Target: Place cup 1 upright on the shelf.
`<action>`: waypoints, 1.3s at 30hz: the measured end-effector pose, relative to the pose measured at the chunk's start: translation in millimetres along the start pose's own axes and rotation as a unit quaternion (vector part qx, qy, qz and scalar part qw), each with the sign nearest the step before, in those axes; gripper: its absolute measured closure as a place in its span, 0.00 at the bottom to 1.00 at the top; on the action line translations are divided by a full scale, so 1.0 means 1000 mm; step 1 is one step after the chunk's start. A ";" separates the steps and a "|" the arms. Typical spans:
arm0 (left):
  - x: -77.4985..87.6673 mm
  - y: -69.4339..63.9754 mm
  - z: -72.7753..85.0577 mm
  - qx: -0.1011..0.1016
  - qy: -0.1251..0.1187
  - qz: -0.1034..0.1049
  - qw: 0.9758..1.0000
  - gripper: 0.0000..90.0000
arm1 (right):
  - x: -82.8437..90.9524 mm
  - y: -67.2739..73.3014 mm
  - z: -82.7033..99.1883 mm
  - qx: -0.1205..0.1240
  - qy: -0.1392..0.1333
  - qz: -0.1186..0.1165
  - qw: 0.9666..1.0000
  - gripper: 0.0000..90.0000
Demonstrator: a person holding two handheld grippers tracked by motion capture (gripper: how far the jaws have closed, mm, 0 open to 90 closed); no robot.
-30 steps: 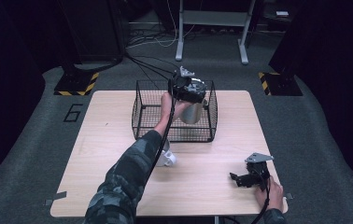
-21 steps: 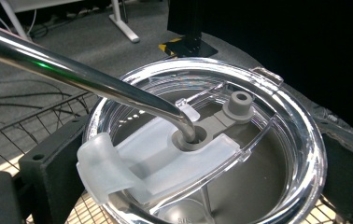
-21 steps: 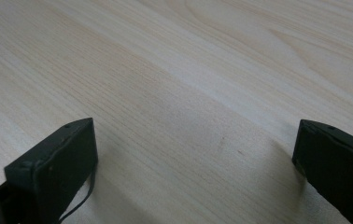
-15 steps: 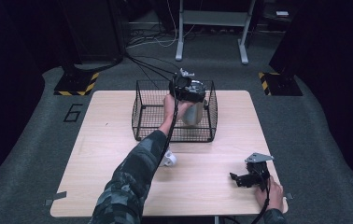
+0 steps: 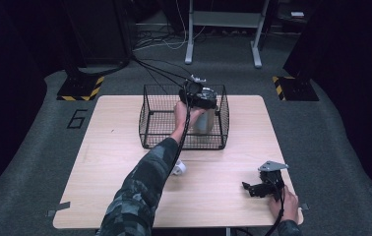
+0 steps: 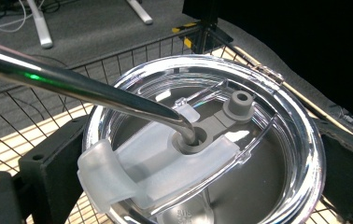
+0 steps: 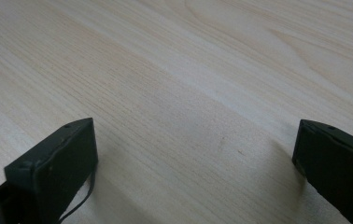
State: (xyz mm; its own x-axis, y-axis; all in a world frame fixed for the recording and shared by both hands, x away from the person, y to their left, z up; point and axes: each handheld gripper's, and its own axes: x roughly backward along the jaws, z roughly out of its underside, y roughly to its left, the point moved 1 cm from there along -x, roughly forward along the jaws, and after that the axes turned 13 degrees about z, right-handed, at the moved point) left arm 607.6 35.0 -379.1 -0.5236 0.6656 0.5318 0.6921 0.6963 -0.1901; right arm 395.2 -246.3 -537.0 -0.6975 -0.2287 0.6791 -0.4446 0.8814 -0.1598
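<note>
1. In the high view we see the left gripper point(image 5: 200, 95) held over the wire basket point(image 5: 147, 123), which stands at about 12 o'clock from the middle of the table point(image 5: 100, 162), near its far edge.

2. Its jaws are closed around a steel tumbler point(image 5: 202, 120); in the left gripper view one black jaw presses each side of the cup, at roughly 8 o'clock and 4 o'clock of its rim.

3. The tumbler stands upright inside the basket, in its right half near the right wall; we cannot tell whether its base touches the basket floor.

4. In the left gripper view we look down on the tumbler's clear lid point(image 6: 268, 154), with a frosted tab at about 8 o'clock and a grey slider across the middle.

5. A metal straw point(image 6: 72, 84) runs from the grey hole at the lid's centre out toward 10 o'clock, tilted well over.

6. The right gripper point(image 5: 257, 188) rests low at about 4 o'clock on the table, well apart from the basket, held by the person's hand point(image 5: 283, 204).

7. In the right gripper view its jaws stand wide apart with bare wood between them, holding nothing.

8. A small white object point(image 5: 179, 168) lies on the table just beside the left sleeve, at 6 o'clock from the basket.
</note>
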 end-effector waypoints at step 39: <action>-0.011 -0.009 0.020 -0.051 0.049 0.002 0.997 0.00 | 0.000 0.000 0.000 -0.002 0.000 0.000 1.000 0.00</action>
State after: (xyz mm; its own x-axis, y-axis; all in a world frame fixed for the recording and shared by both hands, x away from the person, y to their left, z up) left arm 597.0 26.5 -399.6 -0.4731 0.6362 0.6094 0.7443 0.6588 -0.1099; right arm 395.2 -246.1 -537.0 -0.6982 -0.2282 0.6786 -0.4418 0.8832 -0.1576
